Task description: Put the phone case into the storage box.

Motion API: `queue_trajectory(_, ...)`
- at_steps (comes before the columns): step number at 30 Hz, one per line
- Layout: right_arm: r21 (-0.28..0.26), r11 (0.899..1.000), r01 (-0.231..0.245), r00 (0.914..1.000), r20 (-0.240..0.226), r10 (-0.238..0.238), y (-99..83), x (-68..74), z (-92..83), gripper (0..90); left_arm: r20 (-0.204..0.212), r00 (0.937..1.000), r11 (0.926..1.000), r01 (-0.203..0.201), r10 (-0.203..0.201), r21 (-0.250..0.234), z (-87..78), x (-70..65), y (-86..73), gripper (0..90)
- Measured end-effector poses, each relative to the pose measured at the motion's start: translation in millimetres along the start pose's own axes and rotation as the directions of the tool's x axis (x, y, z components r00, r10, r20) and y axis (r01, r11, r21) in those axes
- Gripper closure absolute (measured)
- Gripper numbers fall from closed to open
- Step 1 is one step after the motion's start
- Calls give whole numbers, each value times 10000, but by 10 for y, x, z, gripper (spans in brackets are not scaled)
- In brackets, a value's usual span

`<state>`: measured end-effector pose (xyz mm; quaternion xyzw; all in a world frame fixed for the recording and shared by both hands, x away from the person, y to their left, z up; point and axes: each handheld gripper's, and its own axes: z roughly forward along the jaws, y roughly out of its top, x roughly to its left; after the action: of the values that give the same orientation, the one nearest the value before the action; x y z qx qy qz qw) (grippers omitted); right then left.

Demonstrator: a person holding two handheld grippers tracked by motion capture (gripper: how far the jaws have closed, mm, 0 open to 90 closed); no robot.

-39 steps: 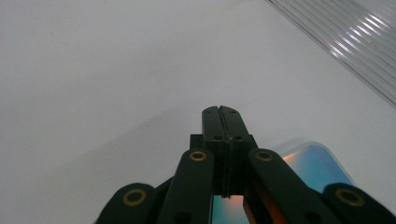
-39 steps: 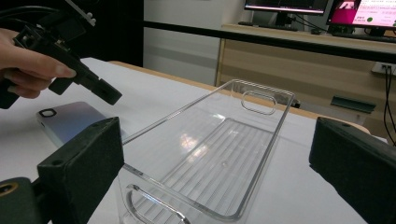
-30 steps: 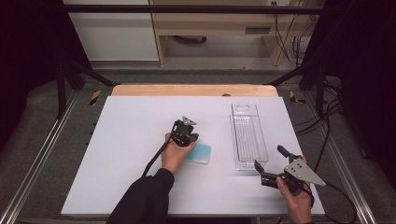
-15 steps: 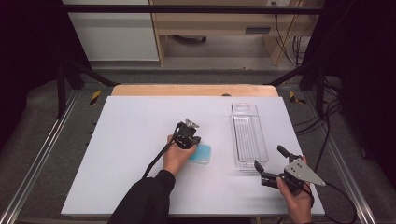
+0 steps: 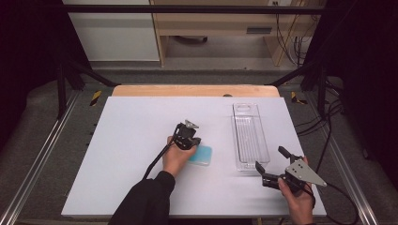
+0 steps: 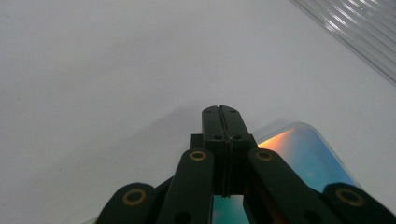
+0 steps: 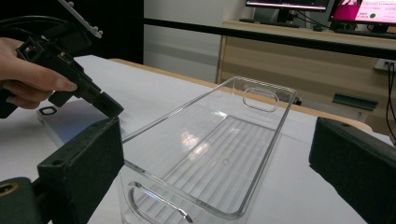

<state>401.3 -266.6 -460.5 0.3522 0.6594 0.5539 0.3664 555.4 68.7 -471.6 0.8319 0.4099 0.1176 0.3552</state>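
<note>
While the left gripper is held near the middle of the white worktop, its jaws are pressed together with no gap and nothing between them, as the left gripper view shows. Directly beneath and to the right of those jaws lies a flat, light-blue phone case with rounded corners, resting on the worktop; whether the jaw tips touch it cannot be told. Farther right, beyond the case, stands a clear plastic tray with a ribbed floor and a cut-out handle at each end, its long axis running away from the person. The right gripper, held at the near right corner of the worktop, has its jaws spread wide and empty; in the right gripper view the near end of the tray sits just ahead of them, between the two pads.
</note>
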Motion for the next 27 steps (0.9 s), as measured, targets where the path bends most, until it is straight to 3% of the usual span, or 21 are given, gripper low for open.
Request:
queue_trajectory(2,2,10000,-5,10000,-8,5,0,0,1,36,41,9999,9999,-109,109,25,-14,-15,-17,900)
queue_trajectory(7,-1,10000,-36,10000,1,36,2,-2,-5,35,205,9997,9999,105,-103,-90,-93,-56,-132,900)
queue_trajectory(27,58,9999,-87,10000,30,87,-8,7,-5,36,484,9986,9994,244,-232,-249,-424,-166,-533,900)
